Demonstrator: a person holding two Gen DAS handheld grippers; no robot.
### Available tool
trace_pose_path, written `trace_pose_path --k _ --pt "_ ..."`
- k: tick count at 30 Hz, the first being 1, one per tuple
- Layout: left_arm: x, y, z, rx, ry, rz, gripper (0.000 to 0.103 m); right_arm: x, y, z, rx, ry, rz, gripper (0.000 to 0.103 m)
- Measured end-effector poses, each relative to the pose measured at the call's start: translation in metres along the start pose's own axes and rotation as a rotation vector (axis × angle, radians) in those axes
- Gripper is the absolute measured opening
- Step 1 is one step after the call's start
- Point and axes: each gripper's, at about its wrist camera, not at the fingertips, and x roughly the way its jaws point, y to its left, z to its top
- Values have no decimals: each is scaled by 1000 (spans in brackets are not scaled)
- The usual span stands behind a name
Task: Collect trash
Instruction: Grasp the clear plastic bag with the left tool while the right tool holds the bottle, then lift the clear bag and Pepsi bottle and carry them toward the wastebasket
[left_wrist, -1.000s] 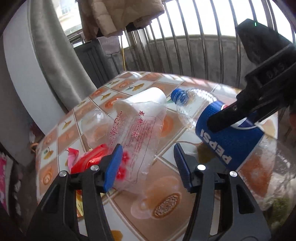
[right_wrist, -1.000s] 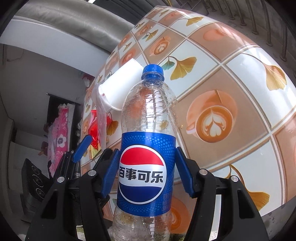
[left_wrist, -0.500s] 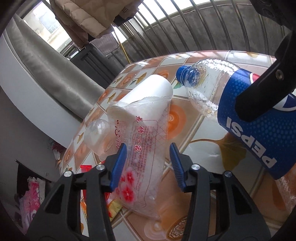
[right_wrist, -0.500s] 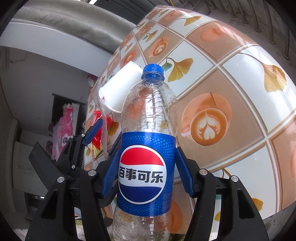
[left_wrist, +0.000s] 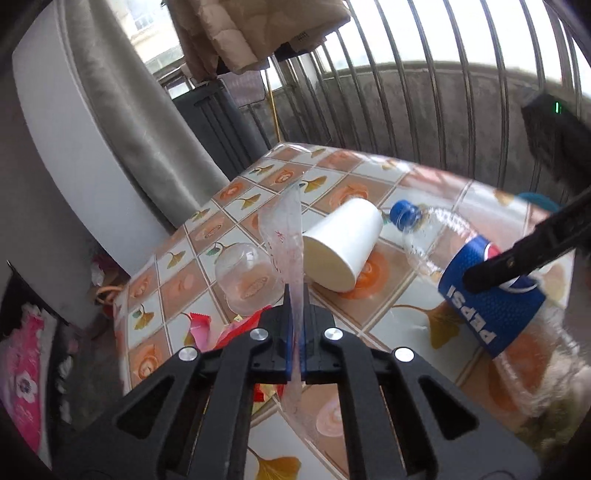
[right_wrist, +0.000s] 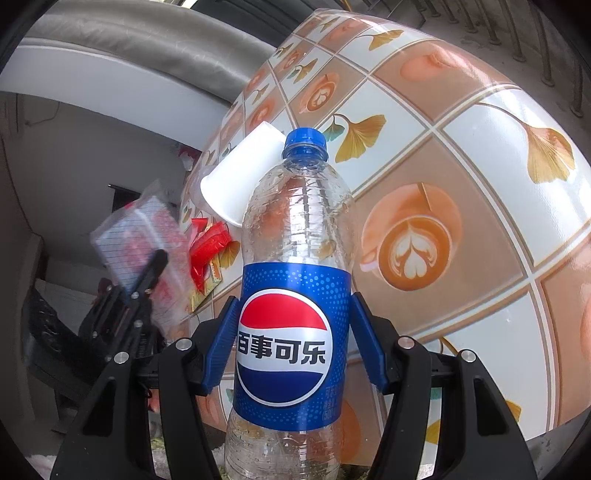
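Left gripper (left_wrist: 295, 332) clenched on thin clear plastic bag (left_wrist: 286, 236) above tiled table (left_wrist: 369, 177), right gripper (right_wrist: 293, 343) grasping Pepsi bottle (right_wrist: 295, 295) beside lying white paper cup (left_wrist: 341, 247).

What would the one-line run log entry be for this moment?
left gripper: shut on clear plastic bag | right gripper: shut on Pepsi bottle | on table: white paper cup, red wrapper
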Motion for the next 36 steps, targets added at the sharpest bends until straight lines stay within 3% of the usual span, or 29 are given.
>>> trace_pose_path --k 5,8,12,21,28,36 --pt "-12 60 -10 -387 125 -392 1 0 2 0 -12 1 -4 59" --pt "4 65 -39 -516 213 -478 1 0 5 -1 -19 5 -16 59" --pt "20 58 -71 -583 252 -458 1 -1 12 -3 -42 24 -68 59" --pt "26 59 -79 -609 229 -393 1 3 26 -1 -96 40 -145 60" --pt "25 52 -80 -600 217 -357 1 16 29 1 -86 62 -172 61" --pt "16 36 -71 -509 203 -294 2 19 29 -2 -82 54 -176 61"
